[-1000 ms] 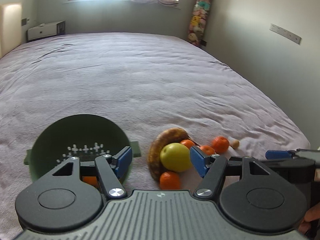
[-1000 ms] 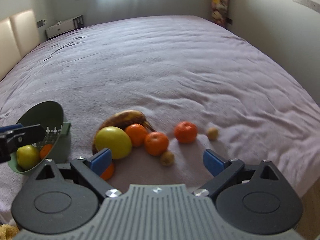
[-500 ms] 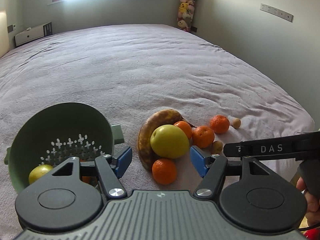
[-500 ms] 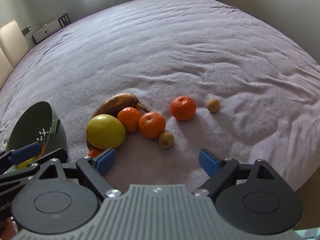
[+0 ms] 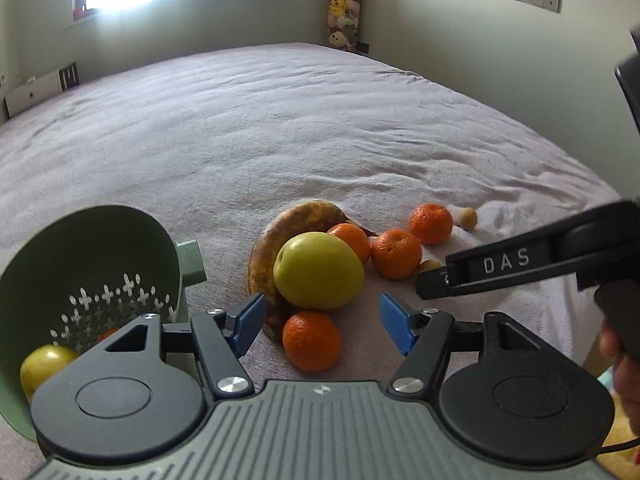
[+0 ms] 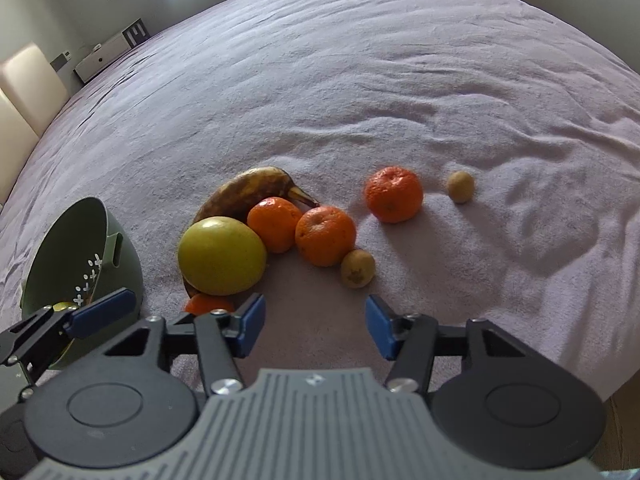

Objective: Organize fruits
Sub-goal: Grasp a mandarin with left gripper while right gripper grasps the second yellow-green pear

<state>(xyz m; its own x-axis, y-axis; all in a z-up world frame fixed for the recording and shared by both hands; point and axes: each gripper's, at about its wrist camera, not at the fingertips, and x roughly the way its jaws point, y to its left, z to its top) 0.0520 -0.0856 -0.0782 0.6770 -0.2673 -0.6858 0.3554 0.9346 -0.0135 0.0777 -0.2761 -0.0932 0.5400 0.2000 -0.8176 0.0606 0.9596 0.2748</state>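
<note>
A green colander [image 5: 84,256] lies tilted on the bed, holding a yellow apple [image 5: 44,364] and an orange fruit. Beside it lie a brown banana [image 5: 296,216], a big yellow-green apple [image 5: 318,270], several mandarins [image 5: 312,340] and small brownish fruits [image 6: 357,268]. My left gripper [image 5: 320,324] is open and empty, just above the nearest mandarin. My right gripper [image 6: 314,326] is open and empty, hovering before the small brown fruit; its arm shows in the left wrist view [image 5: 520,260]. The colander [image 6: 80,256] and the big apple [image 6: 222,256] show in the right wrist view too.
The fruit lies on a wide mauve bedspread [image 5: 280,120]. The bed's edge [image 6: 616,380] is close on the right. A wall with sockets, a plush toy stack [image 5: 342,12] and a window are far behind.
Both grippers have moved closer to the fruit pile and lower. The right gripper has swung in from the right, nearer the small brown fruit. Both stayed open.
</note>
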